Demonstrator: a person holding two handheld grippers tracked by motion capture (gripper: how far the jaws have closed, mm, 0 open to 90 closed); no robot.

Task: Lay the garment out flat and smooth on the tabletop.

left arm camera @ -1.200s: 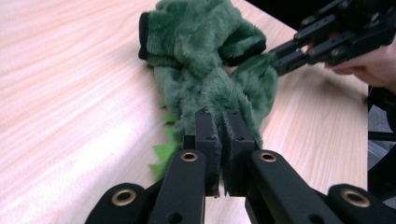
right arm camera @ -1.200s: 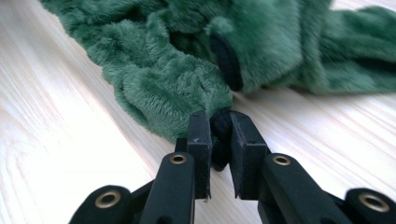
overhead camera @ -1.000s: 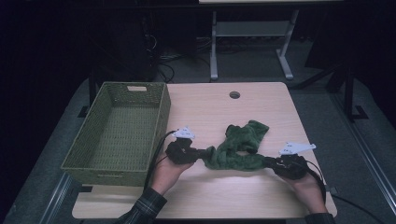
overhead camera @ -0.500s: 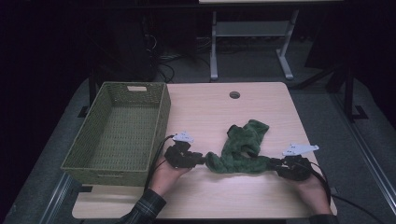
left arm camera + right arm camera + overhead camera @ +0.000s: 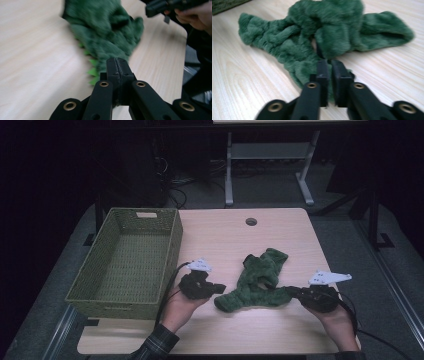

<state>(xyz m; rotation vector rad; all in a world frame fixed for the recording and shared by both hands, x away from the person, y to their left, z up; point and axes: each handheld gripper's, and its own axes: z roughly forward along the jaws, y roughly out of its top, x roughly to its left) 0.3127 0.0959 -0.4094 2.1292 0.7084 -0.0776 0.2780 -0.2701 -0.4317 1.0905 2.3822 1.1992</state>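
A: Left tongs [image 5: 117,65] have just been closing; jaws together on the edge of the green fuzzy cloth [image 5: 257,282], contact blurred. Right tongs [image 5: 331,67]?

B: Also just closing, clamped on the cloth's opposite end. The cloth lies on the worktop [image 5: 280,240] between them, less bunched than earlier. Basket [image 5: 127,257] beyond the left tongs.

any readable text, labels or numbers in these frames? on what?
None readable.
The basket has a pale tag on its far rim: too small to tell whether it carries any text.
White plates on the left gripper and the right gripper: no legible marks.
Green fuzzy cloth and table: no print or label seen.
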